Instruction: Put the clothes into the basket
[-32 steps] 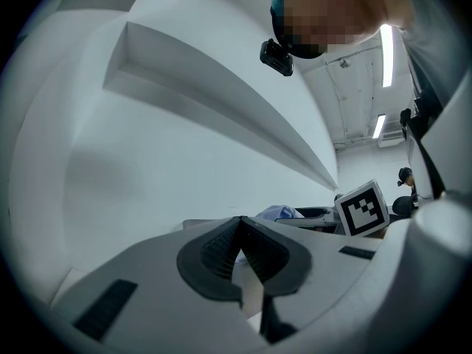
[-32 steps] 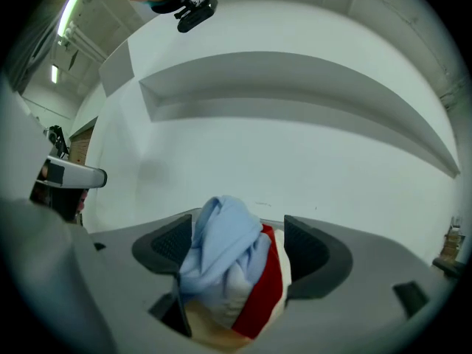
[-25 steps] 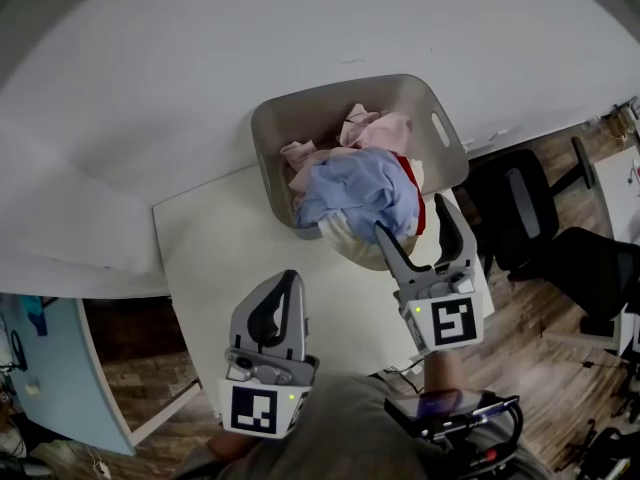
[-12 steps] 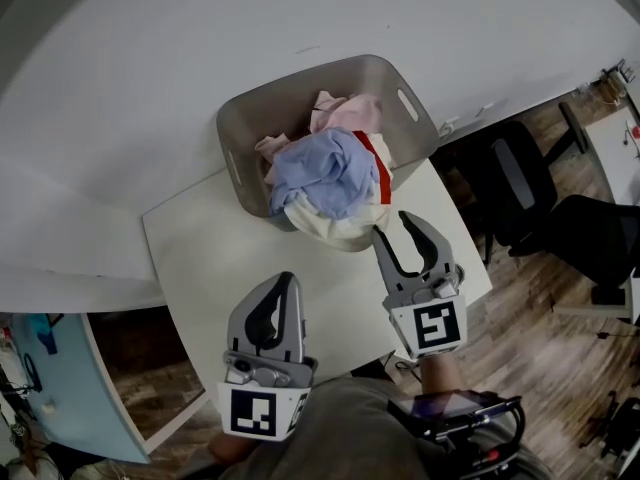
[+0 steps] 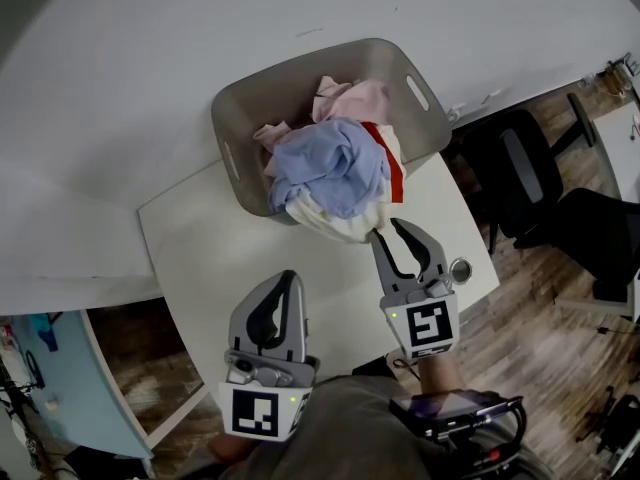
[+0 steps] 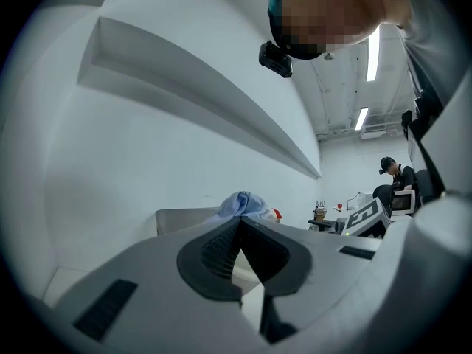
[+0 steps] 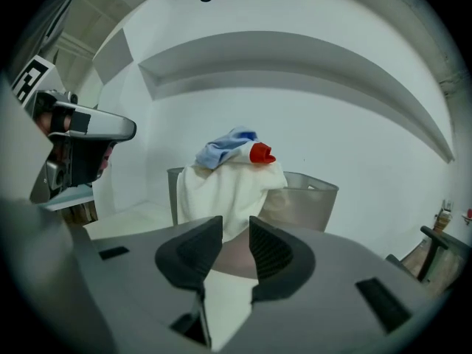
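Clothes are heaped in the basket at upper centre, but the white cloth draped over its near rim could be dragged out if caught by the right gripper, its empty jaws having just been closing to a narrow gap, the left gripper being held with jaws together on nothing

Piled high in grey basket: pink, blue, red clothes; white piece draped over near rim.

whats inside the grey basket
A heap of clothes: a light blue garment on top, pink ones behind, a red piece, a white cloth spilling over the rim. The basket floor is covered.
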Available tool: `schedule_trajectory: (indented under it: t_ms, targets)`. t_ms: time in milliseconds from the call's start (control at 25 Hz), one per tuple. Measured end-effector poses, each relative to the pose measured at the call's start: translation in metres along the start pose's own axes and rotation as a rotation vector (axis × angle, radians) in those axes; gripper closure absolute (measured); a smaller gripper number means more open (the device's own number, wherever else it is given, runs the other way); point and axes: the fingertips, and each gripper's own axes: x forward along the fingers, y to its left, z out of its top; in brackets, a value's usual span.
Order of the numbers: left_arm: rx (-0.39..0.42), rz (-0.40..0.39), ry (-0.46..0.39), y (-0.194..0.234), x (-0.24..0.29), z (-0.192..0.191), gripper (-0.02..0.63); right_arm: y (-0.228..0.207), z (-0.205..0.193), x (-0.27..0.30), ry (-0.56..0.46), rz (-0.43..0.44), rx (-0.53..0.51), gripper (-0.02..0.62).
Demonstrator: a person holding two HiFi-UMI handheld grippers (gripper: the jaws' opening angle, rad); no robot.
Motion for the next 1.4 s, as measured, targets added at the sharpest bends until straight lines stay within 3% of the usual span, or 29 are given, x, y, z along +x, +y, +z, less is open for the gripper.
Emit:
schedule_trajectory:
  t_ms: [440, 640, 760, 880, 1400]
  targets:
    - [-0.043, 0.101, -0.084, 0.049, -0.010, 0.029, 0.598, 0.004, 0.085, 0.049, -0.065, 0.020, -0.077, 0.471]
    - [-0.051, 0.148, -0.094, 0.067, -0.022, 0.031, 0.598, 0.007, 0.084, 0.059, -0.050, -0.009, -0.087, 0.468]
    - [-0.058, 0.163, -0.097, 0.072, -0.026, 0.030, 0.598, 0.004, 0.099, 0.053, -0.129, -0.053, -0.090, 0.463]
    - [-0.060, 0.151, -0.094, 0.070, -0.026, 0.029, 0.598, -0.001, 0.114, 0.042, -0.215, -0.087, -0.101, 0.463]
    - [-0.027, 0.043, -0.092, 0.031, -0.021, 0.032, 0.597, 0.006, 0.082, 0.001, -0.154, -0.064, -0.092, 0.465]
